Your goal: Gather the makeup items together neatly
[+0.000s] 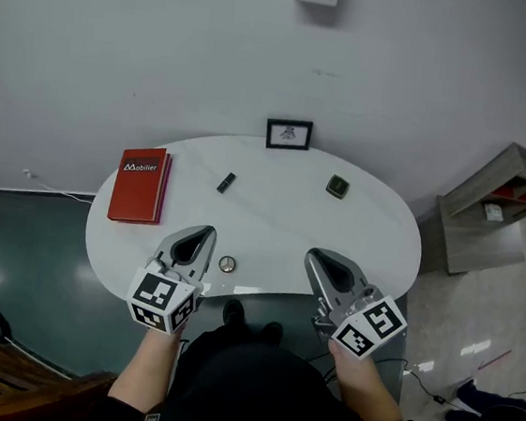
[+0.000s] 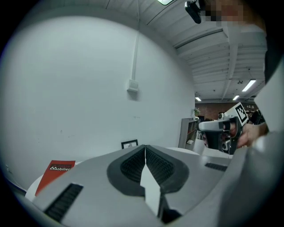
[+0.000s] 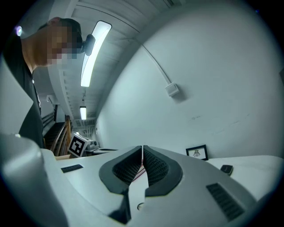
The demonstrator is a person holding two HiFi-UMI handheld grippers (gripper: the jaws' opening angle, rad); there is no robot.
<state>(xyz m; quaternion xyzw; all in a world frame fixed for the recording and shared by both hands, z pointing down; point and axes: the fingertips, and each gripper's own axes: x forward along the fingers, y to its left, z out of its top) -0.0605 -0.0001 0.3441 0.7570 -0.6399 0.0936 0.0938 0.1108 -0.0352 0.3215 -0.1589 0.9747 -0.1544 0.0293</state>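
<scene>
Underneath both tools spreads a white oval table [image 1: 271,225], with a red hardback book [image 1: 139,185] lying flat beyond the left gripper [image 1: 205,234] and out to its left. That gripper hovers over the near edge with its two ribbed jaws pressed together and nothing between them. The right gripper [image 1: 318,256] is held alongside it, well apart, jaws likewise closed and empty. A small black-framed picture [image 1: 289,134] stands at the far edge against the wall, ahead of both grippers and between their lines. The dark green square compact [image 1: 337,186] rests on the table ahead of the right gripper, clear of its tips. The black oblong makeup stick [image 1: 226,183] lies ahead of the left gripper, also clear. The small round metal-rimmed case [image 1: 227,264] sits just beside the left gripper on its inner side, between the two tools.
</scene>
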